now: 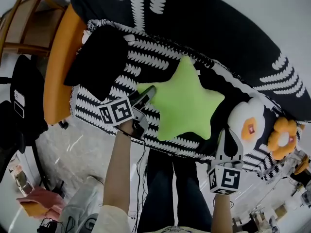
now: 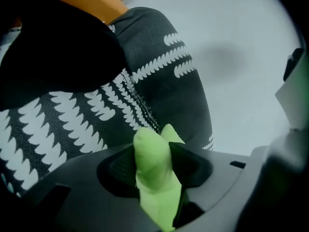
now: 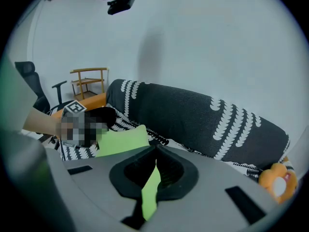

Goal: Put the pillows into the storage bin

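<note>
Forearms reached away from the near edge of the head view, above legs in dark trousers, each hand carrying a grey two-jaw gripper with a square-marked cube. Just beyond them lay the lime-green star-shaped fabric pillow, flat on the seat of the dark sofa with white leaf-like print.

The left gripper had hold of the star's left point. In its own view the jaws of the left gripper were clamped on a thick fold of the pillow, with the green tip poking out past the black pads. The right gripper met the star at its near right side. Its own view showed the right gripper with jaws almost together, pinching only a thin sliver of green cloth, while the rest of the pillow spread away to the left (part of that side was covered by a mosaic patch).

Right of the star rested a white flower-shaped plush pillow with an orange centre, and further right an orange ring-shaped plush pillow. On the seat's left end sat a plain black soft cushion. Behind all of these rose the sofa's rounded backrest. Off the sofa's left end stood an orange padded seat, with a black office chair nearer and a wooden-framed chair farthest away.
</note>
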